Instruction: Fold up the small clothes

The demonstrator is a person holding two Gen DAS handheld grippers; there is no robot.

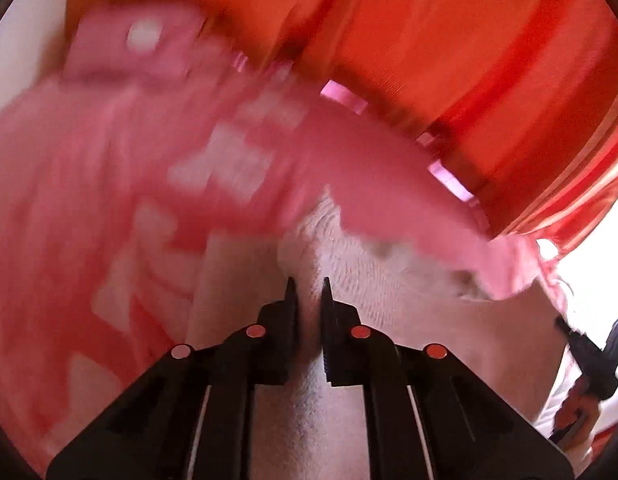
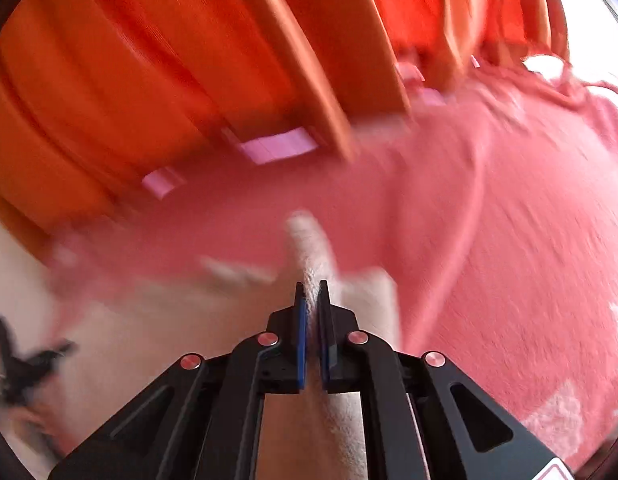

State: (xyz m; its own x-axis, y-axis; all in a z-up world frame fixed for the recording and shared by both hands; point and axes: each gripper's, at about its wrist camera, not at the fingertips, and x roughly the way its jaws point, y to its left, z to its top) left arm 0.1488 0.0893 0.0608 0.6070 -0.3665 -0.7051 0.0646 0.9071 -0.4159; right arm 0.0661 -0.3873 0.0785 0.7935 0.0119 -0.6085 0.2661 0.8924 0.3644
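Observation:
A white fleecy garment [image 1: 389, 280] hangs between both grippers over a pink cloth [image 1: 89, 160] with pale patches. My left gripper [image 1: 308, 284] is shut on a fold of the white garment. My right gripper [image 2: 312, 288] is shut on another ridge of the same white garment [image 2: 309, 240]. The pink cloth [image 2: 509, 240] fills the right of the right wrist view. Each gripper shows in the other's view, the right one at the lower right [image 1: 589, 352] and the left one at the lower left [image 2: 25, 360]. Both views are blurred by motion.
An orange-red striped curtain [image 1: 429, 40] hangs behind the surface, also in the right wrist view [image 2: 149, 80]. Bright pink rectangles [image 1: 343, 96] run along its foot. A white wall [image 1: 21, 52] is at far left, a bright window area [image 1: 597, 248] at right.

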